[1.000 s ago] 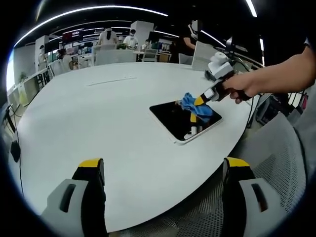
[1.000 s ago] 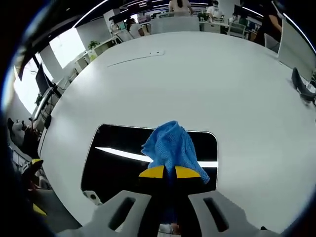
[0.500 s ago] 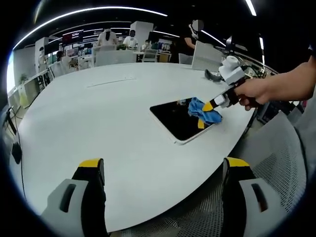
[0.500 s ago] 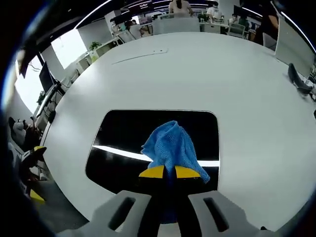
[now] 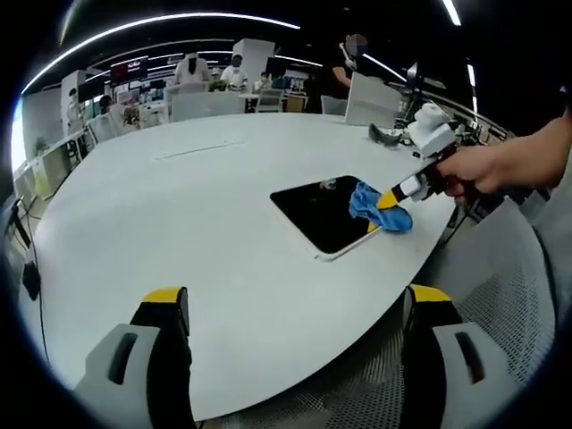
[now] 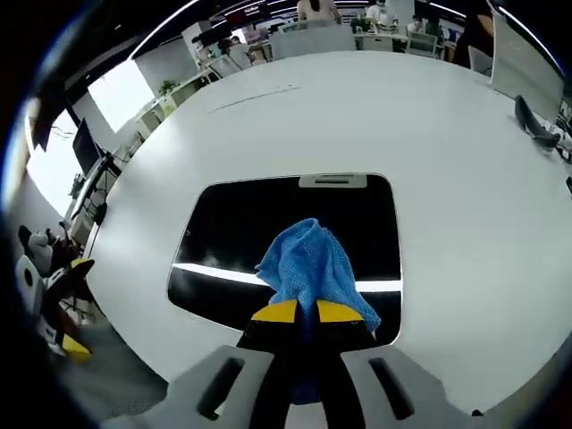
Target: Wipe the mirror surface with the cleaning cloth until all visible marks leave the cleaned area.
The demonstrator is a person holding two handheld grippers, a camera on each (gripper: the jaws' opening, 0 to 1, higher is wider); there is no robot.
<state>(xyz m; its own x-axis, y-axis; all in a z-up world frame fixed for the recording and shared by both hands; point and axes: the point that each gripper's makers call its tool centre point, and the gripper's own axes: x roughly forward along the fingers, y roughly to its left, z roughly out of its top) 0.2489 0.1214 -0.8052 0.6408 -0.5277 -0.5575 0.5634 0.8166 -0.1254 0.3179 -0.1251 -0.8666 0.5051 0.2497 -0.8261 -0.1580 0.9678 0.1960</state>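
Cloth (image 6: 308,268) now nearer mirror (image 6: 234,237) edge, right gripper (image 6: 306,311) clamped, table (image 6: 375,116) open.

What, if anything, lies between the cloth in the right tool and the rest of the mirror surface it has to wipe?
Nothing visible does. The right tool is shut on the blue cloth, which sits at the near edge of the mirror; the dark glass ahead lies bare.

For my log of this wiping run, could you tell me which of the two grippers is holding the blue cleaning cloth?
The right gripper: its jaws are shut on the blue cloth over the mirror. The left gripper stands open, holding nothing.
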